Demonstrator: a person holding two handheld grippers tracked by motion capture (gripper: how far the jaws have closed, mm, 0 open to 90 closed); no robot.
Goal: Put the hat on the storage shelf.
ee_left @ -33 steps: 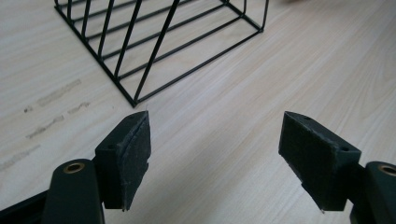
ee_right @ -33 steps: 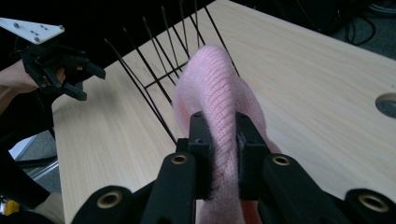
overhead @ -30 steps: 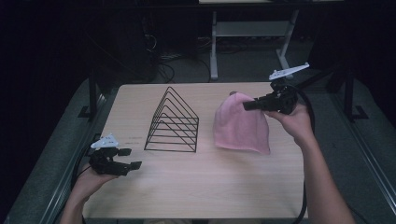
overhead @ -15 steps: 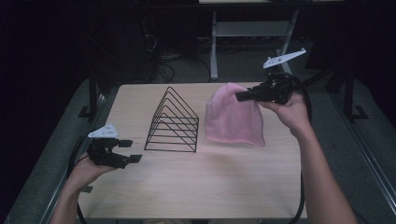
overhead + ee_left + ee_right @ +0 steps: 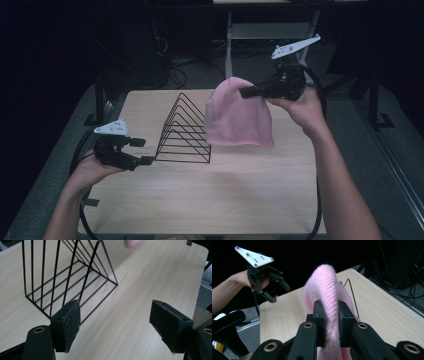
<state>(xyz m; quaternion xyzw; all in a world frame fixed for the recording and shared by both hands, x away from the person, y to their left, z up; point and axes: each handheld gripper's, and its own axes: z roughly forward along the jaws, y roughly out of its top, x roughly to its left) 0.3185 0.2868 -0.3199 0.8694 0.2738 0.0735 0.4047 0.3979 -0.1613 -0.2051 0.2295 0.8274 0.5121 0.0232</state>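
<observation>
Pink knit beanie, held aloft

Pink knit beanie (image 5: 239, 116): hangs over the wooden table (image 5: 210, 200), pinched at its crown by the right gripper (image 5: 243, 92). Black wire rack (image 5: 184, 130): stands beside it. Left gripper (image 5: 142, 151): jaws spread wide, near the rack's front corner.

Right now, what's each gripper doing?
Left gripper: open, holding nothing, beside the black wire rack.
Right gripper: shut on the pink knitted beanie, lifted off the table.

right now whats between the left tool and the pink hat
The black wire rack stands between the left tool and the pink hat, as the high view shows.
</observation>
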